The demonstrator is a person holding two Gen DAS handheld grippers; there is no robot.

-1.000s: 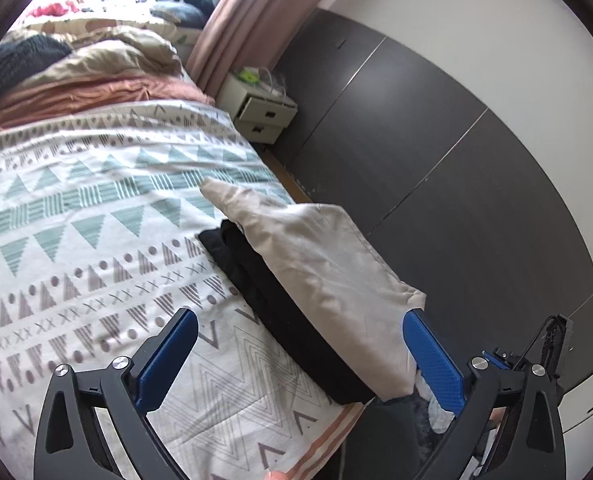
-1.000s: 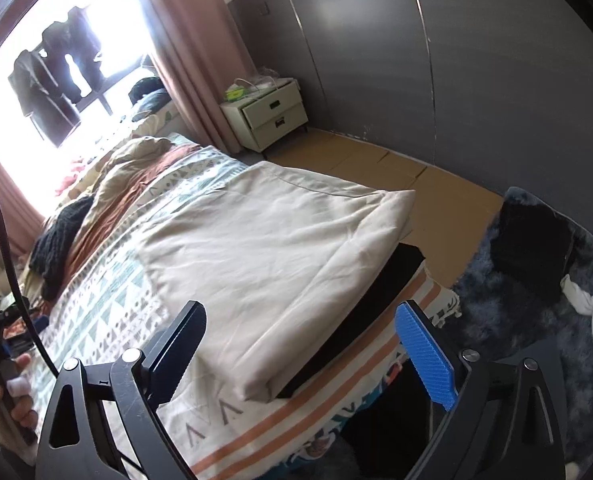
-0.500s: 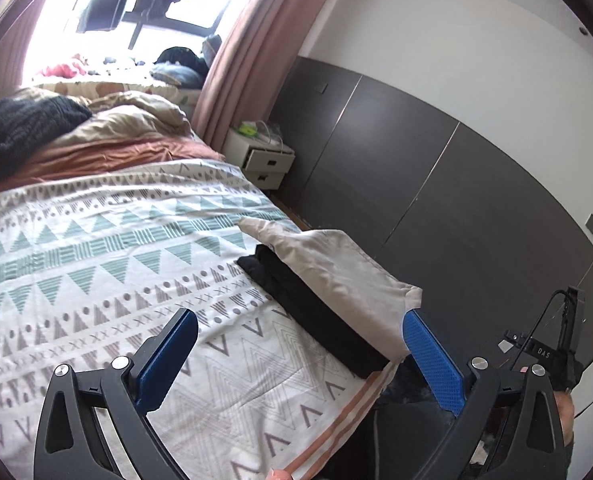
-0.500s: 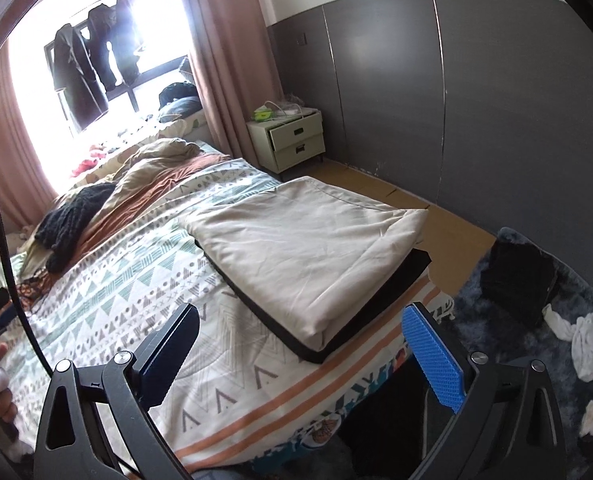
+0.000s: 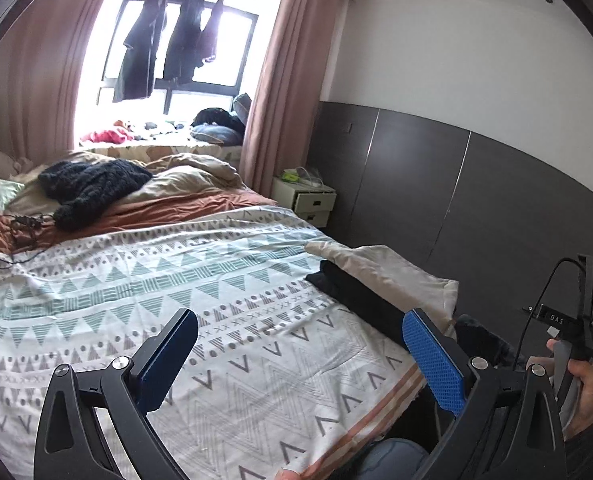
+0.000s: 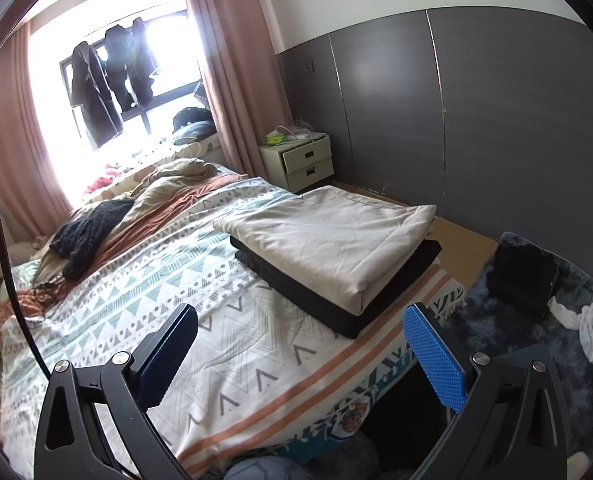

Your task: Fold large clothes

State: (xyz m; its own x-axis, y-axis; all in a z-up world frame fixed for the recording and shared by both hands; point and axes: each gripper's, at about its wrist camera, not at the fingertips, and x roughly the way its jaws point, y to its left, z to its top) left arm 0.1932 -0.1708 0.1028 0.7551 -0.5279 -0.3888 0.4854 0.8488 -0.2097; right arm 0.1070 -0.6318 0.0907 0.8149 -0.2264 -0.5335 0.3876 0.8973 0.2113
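A folded beige garment (image 6: 328, 232) lies on top of a folded black garment (image 6: 320, 296) at the near right corner of the bed; the stack shows edge-on in the left wrist view, beige (image 5: 388, 268) over black (image 5: 356, 296). My left gripper (image 5: 296, 340) is open and empty, held above the patterned bedspread (image 5: 176, 288), left of the stack. My right gripper (image 6: 300, 340) is open and empty, held back from the bed's foot, apart from the stack. The right gripper's handle and hand (image 5: 576, 364) show in the left wrist view.
A dark knitted garment (image 6: 84, 232) and crumpled bedding (image 6: 176, 184) lie at the head of the bed. A nightstand (image 6: 300, 160) stands by the curtain. Dark clothes (image 5: 168, 40) hang at the window. On the rug lie a black item (image 6: 524, 276) and white cloth (image 6: 592, 320).
Both grippers have drawn back and up from the stack. The views now take in the whole bed and window. The stack has not moved.
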